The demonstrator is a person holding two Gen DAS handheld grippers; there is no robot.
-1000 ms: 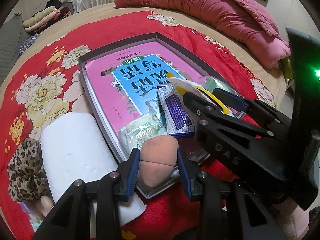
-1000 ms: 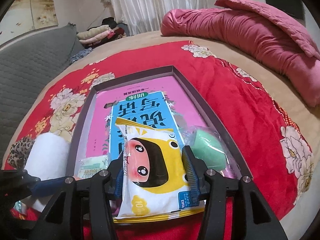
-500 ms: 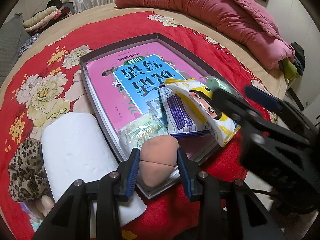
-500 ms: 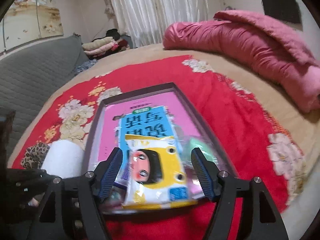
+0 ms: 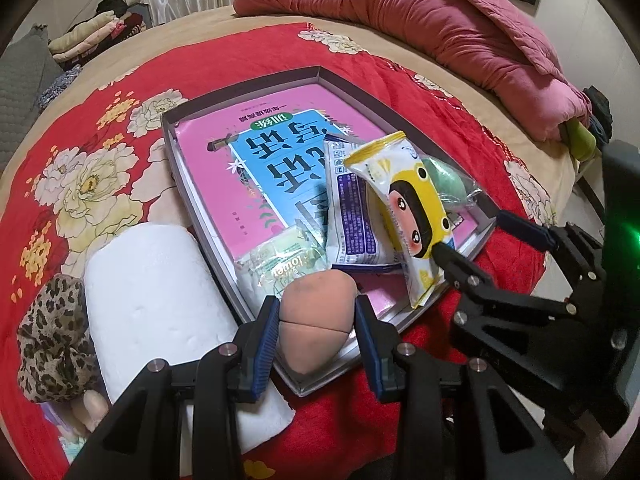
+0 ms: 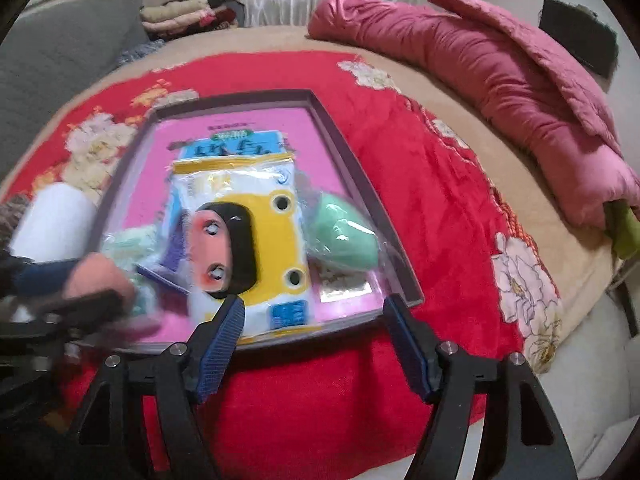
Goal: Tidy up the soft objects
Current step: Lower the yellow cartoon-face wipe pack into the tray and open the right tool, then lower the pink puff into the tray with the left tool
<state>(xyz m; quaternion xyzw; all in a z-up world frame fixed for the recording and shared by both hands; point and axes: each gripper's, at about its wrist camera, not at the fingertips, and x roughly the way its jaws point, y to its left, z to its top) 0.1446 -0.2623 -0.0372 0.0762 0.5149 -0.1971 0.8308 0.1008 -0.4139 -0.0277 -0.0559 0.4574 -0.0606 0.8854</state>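
Left claw (image 5: 316, 330): jaws narrow, both blue pads pressed against the peach makeup sponge (image 5: 316, 320), which sits over the near corner of the tray.
Right claw (image 6: 314, 336): jaws spread wide, pads touching nothing; the near end of the yellow tissue pack (image 6: 244, 240) lies in the gap by the left pad, free of both.
Tray (image 5: 248, 92): shallow grey box lid on the red floral blanket (image 5: 100, 128), on the bed.
Tray lining: pink and blue booklet (image 5: 272, 160), flat on the tray floor.
Yellow tissue pack: cartoon face print, lying in the tray across the blue-printed wipes packet (image 5: 352, 216), its near end overhanging the tray's near edge.
Green sponge (image 6: 344, 236): in clear wrap, inside the tray, touching the yellow pack's right side.
Towel packet (image 5: 280, 264): clear wrap, inside the tray, just behind the peach sponge.
Paper roll (image 5: 160, 312): white, lying on the blanket against the tray's left wall.
Leopard-print fabric (image 5: 52, 344): on the blanket, touching the roll's left side.
Pink quilt (image 5: 440, 28): bunched at the far side of the bed, well apart from the tray.
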